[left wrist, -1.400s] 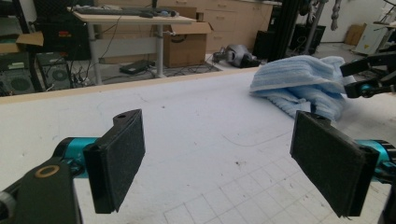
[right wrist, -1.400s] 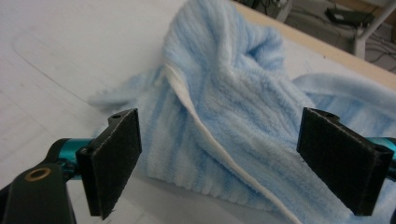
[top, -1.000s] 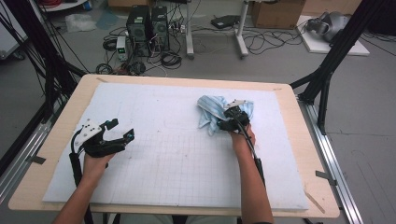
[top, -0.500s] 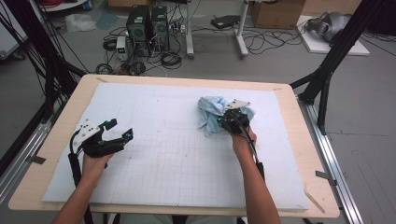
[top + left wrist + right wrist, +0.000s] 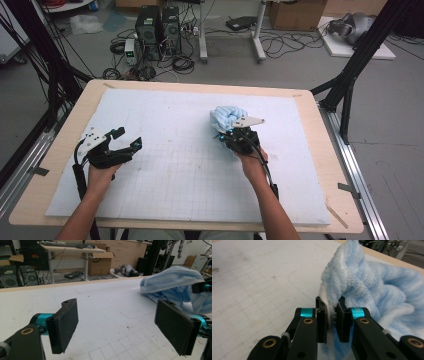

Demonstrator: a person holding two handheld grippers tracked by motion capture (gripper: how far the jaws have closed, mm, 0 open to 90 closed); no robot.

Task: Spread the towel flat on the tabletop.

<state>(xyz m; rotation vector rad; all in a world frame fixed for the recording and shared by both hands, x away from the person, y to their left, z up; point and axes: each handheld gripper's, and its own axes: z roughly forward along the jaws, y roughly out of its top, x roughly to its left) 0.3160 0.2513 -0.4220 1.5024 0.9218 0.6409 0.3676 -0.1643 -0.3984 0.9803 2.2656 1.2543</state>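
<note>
1. Your right gripper (image 5: 231, 134) is clenched on a fold of the light blue towel (image 5: 227, 117), its pads pinching the fabric between them.
2. The towel sits bunched on the white surface (image 5: 175, 165), right of centre in the high view, just above your right hand (image 5: 252, 162).
3. Your left gripper (image 5: 127, 141) is released, jaws spread wide, at the left of the frame, well apart from the towel.
</note>
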